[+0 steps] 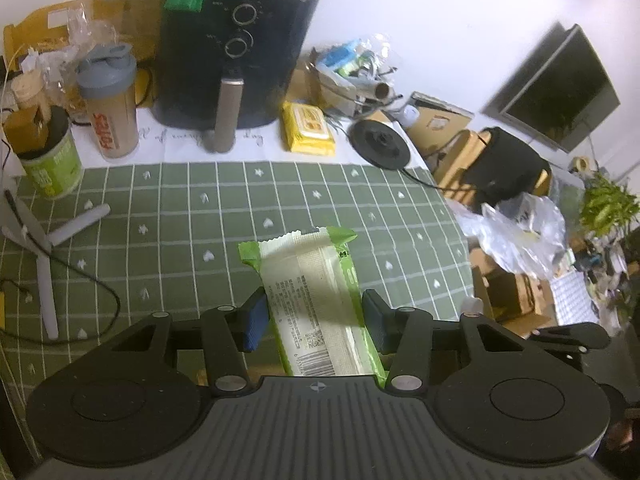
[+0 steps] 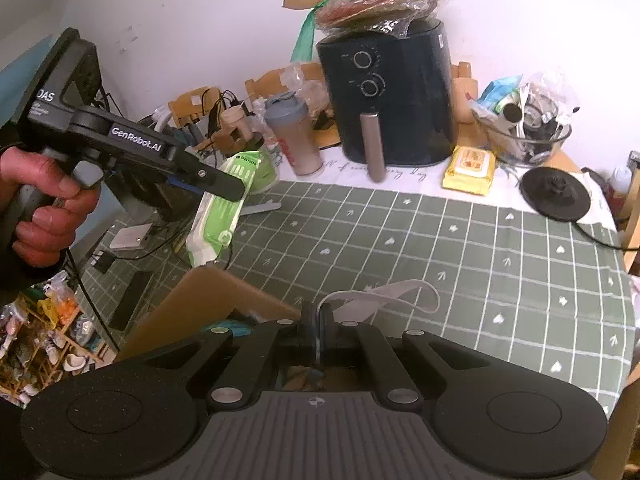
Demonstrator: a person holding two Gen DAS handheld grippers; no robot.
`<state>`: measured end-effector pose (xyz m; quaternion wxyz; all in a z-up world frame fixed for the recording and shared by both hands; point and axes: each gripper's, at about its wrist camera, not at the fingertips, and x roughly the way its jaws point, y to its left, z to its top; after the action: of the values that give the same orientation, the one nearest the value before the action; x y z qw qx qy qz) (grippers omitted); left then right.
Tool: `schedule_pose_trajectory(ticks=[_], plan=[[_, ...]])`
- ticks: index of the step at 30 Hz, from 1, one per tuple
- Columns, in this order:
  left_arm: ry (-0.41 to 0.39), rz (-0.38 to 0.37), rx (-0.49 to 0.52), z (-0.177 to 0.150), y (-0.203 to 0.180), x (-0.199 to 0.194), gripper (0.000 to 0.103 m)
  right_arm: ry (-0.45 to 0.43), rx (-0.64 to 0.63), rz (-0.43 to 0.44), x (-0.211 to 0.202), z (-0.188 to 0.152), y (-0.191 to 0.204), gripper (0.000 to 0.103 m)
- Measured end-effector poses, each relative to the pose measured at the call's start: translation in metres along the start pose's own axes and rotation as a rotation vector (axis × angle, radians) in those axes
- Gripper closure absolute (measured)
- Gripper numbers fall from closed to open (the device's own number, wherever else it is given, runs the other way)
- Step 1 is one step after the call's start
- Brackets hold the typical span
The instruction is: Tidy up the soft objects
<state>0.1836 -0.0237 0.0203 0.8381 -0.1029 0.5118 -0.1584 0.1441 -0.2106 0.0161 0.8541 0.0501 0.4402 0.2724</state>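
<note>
Left gripper (image 1: pixel 314 316): pads clamped on both sides of green-and-white soft pack (image 1: pixel 316 300), pack lifted off the table
Right gripper (image 2: pixel 319 330): jaws fully together, pinching thin white strap (image 2: pixel 384 294); strap loops out over green checked tablecloth (image 2: pixel 460 240)
Cardboard box (image 2: pixel 212 304): open, just left of right gripper
Background: black air fryer (image 1: pixel 236 48), shaker bottle (image 1: pixel 110 100), yellow wipes pack (image 1: pixel 306 128) along the wall

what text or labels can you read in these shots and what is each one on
"GenRobot.AI": arm of the left gripper, seen from the right wrist.
"DAS": that gripper's body; first letters cut off.
Handwriting on the white cloth: only "of" and "day" read.
Red lettering on the shaker bottle: blurred.
Small print and barcode on the green-and-white packet: too small.
</note>
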Motion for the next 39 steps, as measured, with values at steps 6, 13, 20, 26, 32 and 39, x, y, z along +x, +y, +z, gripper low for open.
schedule_pose_trajectory(ticks=[6,13,20,26,32,39], plan=[[0.021,-0.028,0.009,-0.021,-0.008,-0.009,0.055,0.015,-0.007,0.022,-0.005,-0.016,0.014,0.099],[0.067,-0.081,0.068,-0.037,-0.022,-0.006,0.054,0.063,-0.064,0.043,-0.005,-0.029,0.031,0.098],[0.039,-0.088,0.156,-0.05,-0.037,-0.007,0.029,0.15,-0.19,-0.112,0.007,-0.049,0.049,0.0],[-0.01,-0.015,0.159,-0.062,-0.029,-0.023,0.029,0.151,-0.183,-0.17,0.001,-0.068,0.051,0.0],[-0.031,0.098,0.167,-0.085,-0.01,-0.03,0.028,0.155,-0.082,-0.217,-0.003,-0.084,0.04,0.0],[0.035,0.108,0.108,-0.12,0.01,-0.011,0.029,0.151,0.049,-0.158,0.005,-0.103,0.028,0.0]])
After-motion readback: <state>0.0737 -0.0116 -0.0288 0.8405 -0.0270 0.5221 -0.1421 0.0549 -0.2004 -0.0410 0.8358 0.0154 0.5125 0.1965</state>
